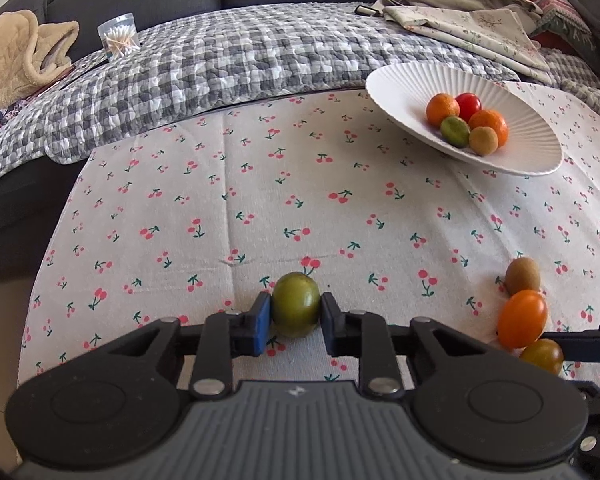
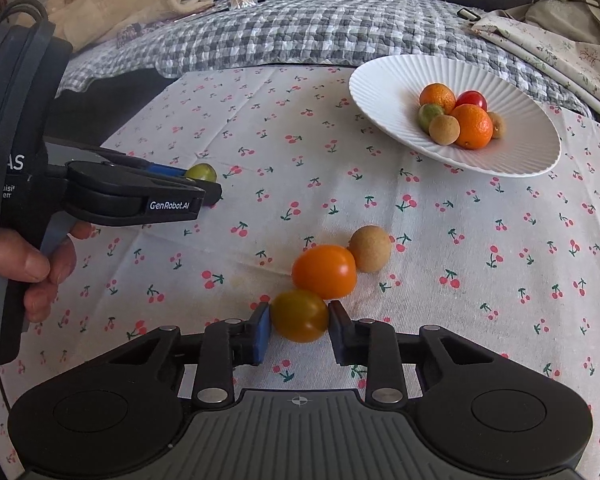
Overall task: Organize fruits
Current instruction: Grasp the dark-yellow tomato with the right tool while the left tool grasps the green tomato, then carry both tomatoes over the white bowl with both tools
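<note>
My left gripper (image 1: 295, 318) is shut on a green tomato (image 1: 296, 304) low over the cherry-print cloth; it also shows in the right wrist view (image 2: 201, 172). My right gripper (image 2: 300, 326) is shut on a green-orange tomato (image 2: 299, 315), which touches an orange tomato (image 2: 325, 270). A tan round fruit (image 2: 369, 248) lies beside that. The white ribbed plate (image 2: 384, 80) at the back right holds several fruits: two oranges, a red tomato, a green one and tan ones. The plate also shows in the left wrist view (image 1: 396, 88).
The cloth-covered table (image 1: 260, 184) meets a grey checked quilt (image 1: 220, 60) on a dark sofa behind. A clear jar of cotton swabs (image 1: 118, 40) stands on the quilt. Folded fabric (image 1: 460, 20) lies behind the plate. A beige blanket (image 1: 16, 60) is at far left.
</note>
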`<move>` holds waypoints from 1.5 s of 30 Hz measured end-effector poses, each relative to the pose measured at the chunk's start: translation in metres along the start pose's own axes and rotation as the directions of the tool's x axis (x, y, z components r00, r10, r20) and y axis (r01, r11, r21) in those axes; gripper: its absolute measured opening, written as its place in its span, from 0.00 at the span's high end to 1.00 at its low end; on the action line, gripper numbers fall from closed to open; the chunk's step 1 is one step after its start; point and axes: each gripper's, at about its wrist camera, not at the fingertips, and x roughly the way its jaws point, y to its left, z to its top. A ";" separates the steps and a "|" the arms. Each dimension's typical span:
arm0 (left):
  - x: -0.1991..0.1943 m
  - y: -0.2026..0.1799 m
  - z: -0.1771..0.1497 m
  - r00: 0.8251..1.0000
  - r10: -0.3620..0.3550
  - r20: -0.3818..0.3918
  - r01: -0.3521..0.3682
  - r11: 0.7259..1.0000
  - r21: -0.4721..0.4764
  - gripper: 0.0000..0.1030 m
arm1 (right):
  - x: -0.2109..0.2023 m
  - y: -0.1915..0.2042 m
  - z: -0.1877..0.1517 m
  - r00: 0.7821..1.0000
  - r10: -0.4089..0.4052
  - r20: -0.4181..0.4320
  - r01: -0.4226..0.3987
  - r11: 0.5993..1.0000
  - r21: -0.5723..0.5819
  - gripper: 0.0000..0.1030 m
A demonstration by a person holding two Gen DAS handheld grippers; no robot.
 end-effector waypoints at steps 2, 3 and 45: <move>-0.002 -0.001 0.001 1.000 -0.003 0.006 0.003 1.000 0.004 0.76 | -0.001 0.001 0.000 1.000 -0.005 0.000 0.005 1.000 -0.005 0.72; -0.003 -0.001 0.001 1.000 -0.002 0.009 0.002 1.000 0.007 0.77 | -0.002 0.001 0.000 1.000 -0.005 -0.001 0.005 1.000 -0.008 0.72; -0.049 -0.028 0.049 0.958 -0.137 0.253 0.143 0.990 -0.003 0.77 | -0.081 -0.093 0.050 0.967 -0.087 0.241 0.031 0.973 0.228 0.72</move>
